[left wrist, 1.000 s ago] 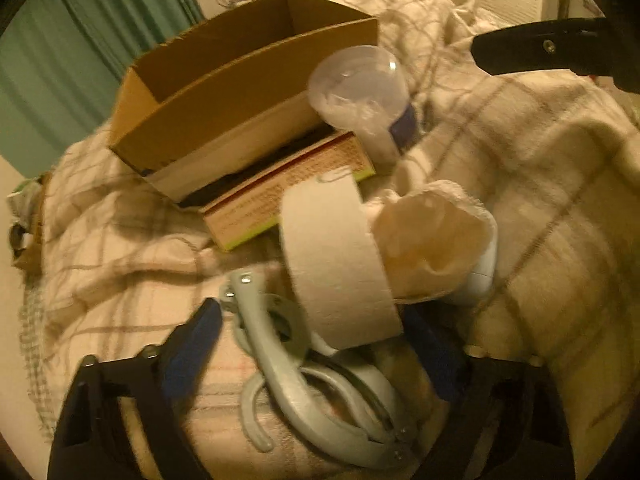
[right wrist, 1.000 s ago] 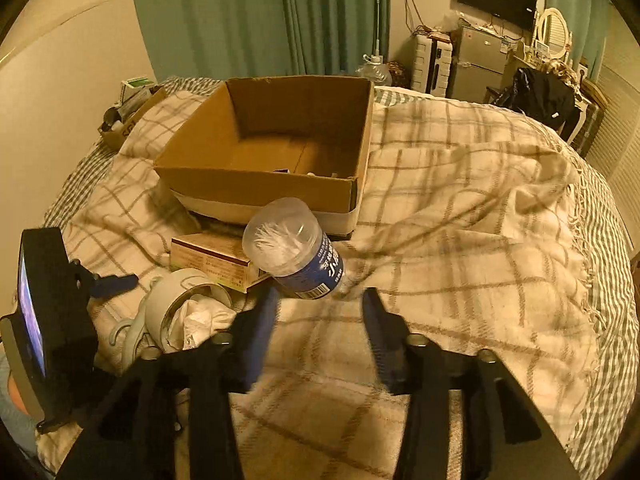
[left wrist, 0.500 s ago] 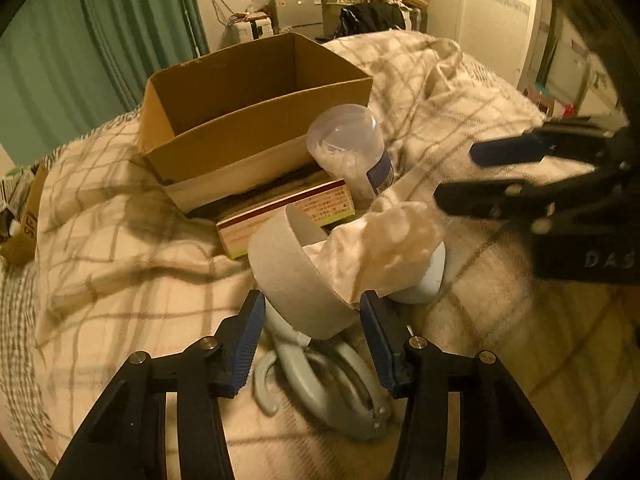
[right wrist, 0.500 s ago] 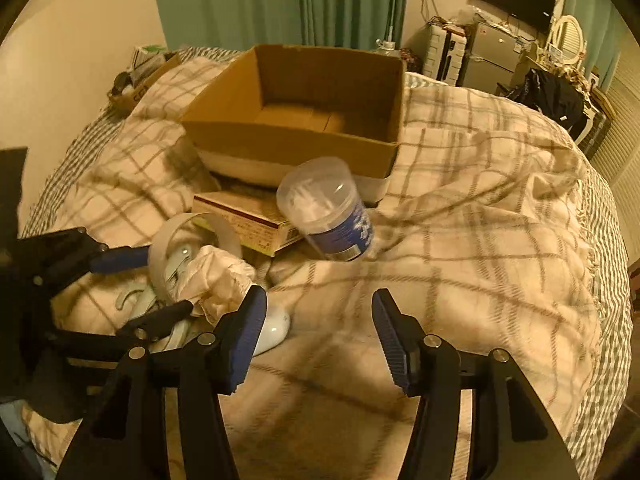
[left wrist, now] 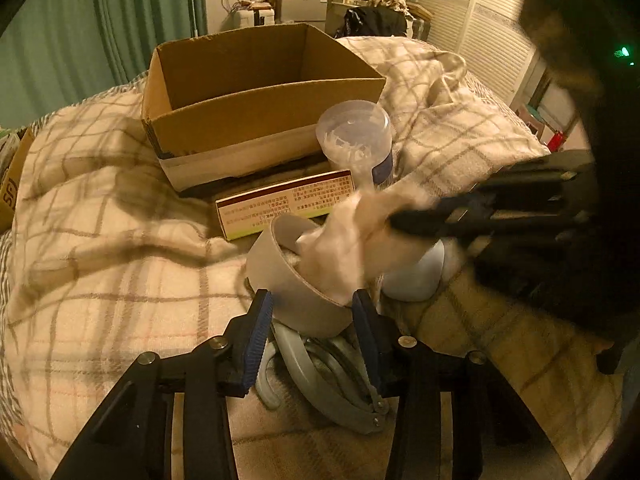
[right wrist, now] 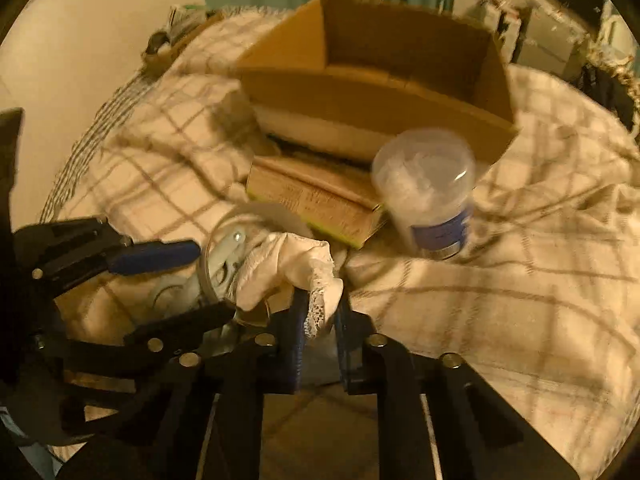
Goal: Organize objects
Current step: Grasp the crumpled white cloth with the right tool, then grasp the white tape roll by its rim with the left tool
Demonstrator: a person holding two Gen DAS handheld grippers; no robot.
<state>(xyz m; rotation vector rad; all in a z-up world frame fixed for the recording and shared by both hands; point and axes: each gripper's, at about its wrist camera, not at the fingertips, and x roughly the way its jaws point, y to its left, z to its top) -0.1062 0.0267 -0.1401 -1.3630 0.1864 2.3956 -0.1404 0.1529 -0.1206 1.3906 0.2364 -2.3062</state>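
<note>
Right gripper [right wrist: 320,312] pinched the white cloth [right wrist: 292,272] stuffed through the tape roll [left wrist: 296,280], left gripper [left wrist: 312,320] straddled the roll unclenched; a pull risked dragging the roll along.

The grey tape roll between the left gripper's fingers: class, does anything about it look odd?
Yes. A crumpled white cloth is stuffed through the grey tape roll, and the right gripper pinches its lace edge.

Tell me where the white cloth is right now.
The white cloth spills out of the tape roll in front of the cardboard box. In the right wrist view its lace edge sits pinched in the jaws of the right gripper.
</note>
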